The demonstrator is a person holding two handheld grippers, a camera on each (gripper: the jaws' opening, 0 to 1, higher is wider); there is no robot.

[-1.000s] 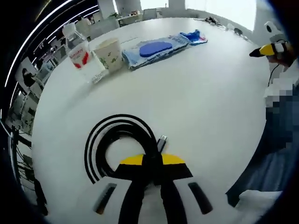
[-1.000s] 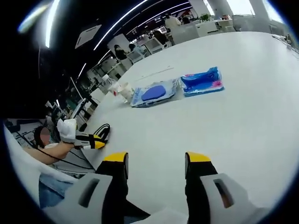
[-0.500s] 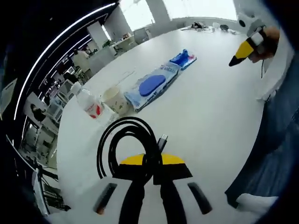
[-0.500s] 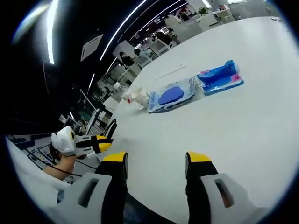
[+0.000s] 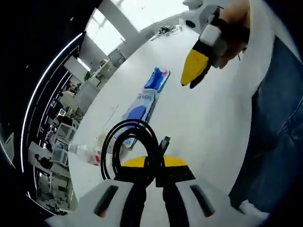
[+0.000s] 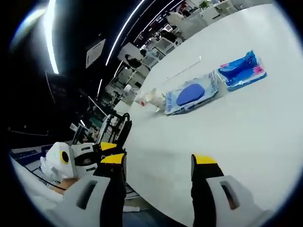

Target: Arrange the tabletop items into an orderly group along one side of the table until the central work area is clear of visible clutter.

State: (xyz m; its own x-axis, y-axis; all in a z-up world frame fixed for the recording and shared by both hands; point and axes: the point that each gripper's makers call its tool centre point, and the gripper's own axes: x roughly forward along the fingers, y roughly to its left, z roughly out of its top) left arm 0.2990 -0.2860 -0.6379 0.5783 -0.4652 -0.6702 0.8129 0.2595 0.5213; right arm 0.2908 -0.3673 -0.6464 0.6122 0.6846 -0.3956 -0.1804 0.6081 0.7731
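Step in hand, by my reading: carrying the coiled black cable (image 5: pixel 129 149) toward the row of items along the far side of the table (image 5: pixel 208 118). The left tongs (image 5: pixel 152 170) are clamped on the coil where its loops bunch, plug end poking out at 1 o'clock; the coil appears held clear of the table.

The row in the left gripper view, near to far: water bottle (image 5: pixel 84 153), paper cup (image 5: pixel 100 141), wipes pack (image 5: pixel 137 111), blue packet (image 5: pixel 156 79).

Right tongs (image 6: pixel 158 163) spread apart, gripping nothing, hanging over the near table edge.

Next move likely calls for setting the cable just beside the bottle, extending the line.

Open room: broad bare table between the edge and the row. Caution: the bottle and cup look tippable, and the right tongs cross at 1 o'clock.
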